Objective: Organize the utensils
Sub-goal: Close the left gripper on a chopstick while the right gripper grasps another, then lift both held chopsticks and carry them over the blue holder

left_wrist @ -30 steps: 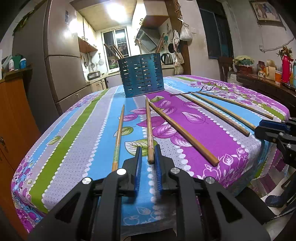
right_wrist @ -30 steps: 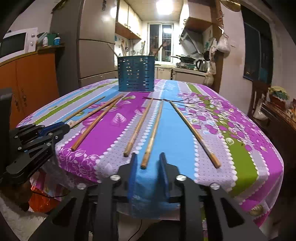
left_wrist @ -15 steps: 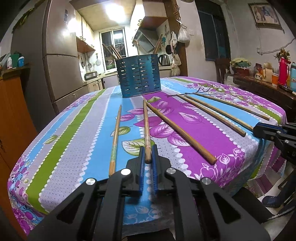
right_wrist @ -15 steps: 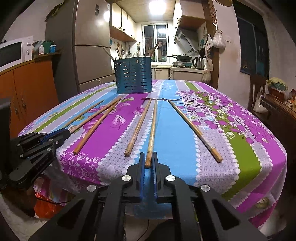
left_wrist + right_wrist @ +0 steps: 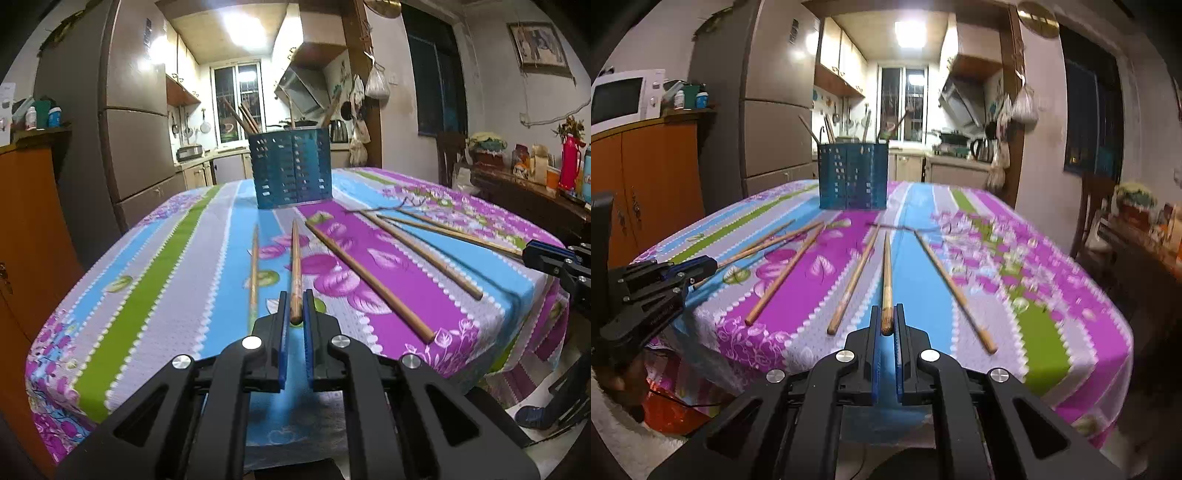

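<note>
Between your fingers: each gripper is pinched down on the near butt end of one chopstick; both sets of jaws have just been closing onto it.
Left gripper [image 5: 294,317]: its chopstick [image 5: 295,266] runs straight ahead, tip toward the blue holder [image 5: 291,170].
Right gripper [image 5: 885,325]: its chopstick [image 5: 886,273] also aims at the blue holder [image 5: 852,175].
Long axis: both sticks lie along your fingers, pointing away from you at the holder.
Holder: upright at the far end of the surface [image 5: 166,266], sticks already standing in it.
Loose chopsticks: several lie short of the holder, splayed either side of your held ones.
Nearer hand: I judge neither; the holder looks equally far from both.
</note>
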`<state>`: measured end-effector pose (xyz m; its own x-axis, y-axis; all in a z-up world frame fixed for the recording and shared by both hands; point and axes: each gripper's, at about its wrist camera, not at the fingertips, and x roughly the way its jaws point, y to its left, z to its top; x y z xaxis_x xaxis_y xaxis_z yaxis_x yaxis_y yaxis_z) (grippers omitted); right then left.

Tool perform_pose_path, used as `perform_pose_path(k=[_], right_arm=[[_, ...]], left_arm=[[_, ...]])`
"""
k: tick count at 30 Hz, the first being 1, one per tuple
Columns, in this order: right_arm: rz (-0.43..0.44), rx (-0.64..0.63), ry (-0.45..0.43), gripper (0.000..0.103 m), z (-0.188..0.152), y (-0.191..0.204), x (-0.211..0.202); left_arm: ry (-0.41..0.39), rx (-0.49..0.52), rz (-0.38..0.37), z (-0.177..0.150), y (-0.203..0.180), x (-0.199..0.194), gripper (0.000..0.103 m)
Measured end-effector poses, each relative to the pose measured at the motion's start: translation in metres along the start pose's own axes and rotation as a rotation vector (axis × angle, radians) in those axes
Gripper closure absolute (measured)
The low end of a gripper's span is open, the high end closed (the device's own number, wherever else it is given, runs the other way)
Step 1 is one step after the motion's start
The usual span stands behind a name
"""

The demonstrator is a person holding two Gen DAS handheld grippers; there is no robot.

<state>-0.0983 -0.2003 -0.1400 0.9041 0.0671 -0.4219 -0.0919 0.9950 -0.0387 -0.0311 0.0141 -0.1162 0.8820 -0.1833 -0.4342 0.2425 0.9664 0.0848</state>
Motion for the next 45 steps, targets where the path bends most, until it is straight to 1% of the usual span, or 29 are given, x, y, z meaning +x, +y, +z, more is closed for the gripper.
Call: perform_pose_path(k=[5,9,14,18,23,32,37,42,45], right_arm=[[-0.001,-0.046,-0.043,0.096,0.017,0.0,-0.016],[0.005,-0.068,-0.086,0.096,0.035,-0.002,-0.029],[0.025,-0.077,-0.146,0.096,0.06,-0.008,-0.04],[0.05,-0.074,-0.166,0.096,0.078,-0.013,-0.041],[0.079,-0.059,-0.166,0.096,0.099,-0.023,-0.034],[0.103,-0.047,-0.187,0.096,0.138,-0.038,-0.022],[0.144,-0.047,-0.168,0.096,0.159,-0.039,-0.012],[0.179,-0.027,-0.12,0.096,0.177,-0.046,0.0],[0.195,-0.01,-0.096,0.096,0.186,-0.049,0.003]], left_arm=[[-0.033,0.007,-0.003,0.011,0.003,-0.015,0.097],[-0.075,0.018,0.001,0.024,0.005,-0.029,0.097],[-0.132,-0.009,-0.007,0.045,0.012,-0.044,0.097],[-0.163,-0.018,-0.009,0.059,0.014,-0.05,0.097],[-0.194,-0.015,-0.016,0.073,0.012,-0.054,0.097],[-0.201,-0.024,-0.036,0.108,0.021,-0.048,0.097],[-0.181,-0.039,-0.058,0.135,0.03,-0.041,0.097],[-0.174,-0.057,-0.079,0.157,0.041,-0.038,0.098],[-0.144,-0.076,-0.107,0.168,0.048,-0.032,0.098]])
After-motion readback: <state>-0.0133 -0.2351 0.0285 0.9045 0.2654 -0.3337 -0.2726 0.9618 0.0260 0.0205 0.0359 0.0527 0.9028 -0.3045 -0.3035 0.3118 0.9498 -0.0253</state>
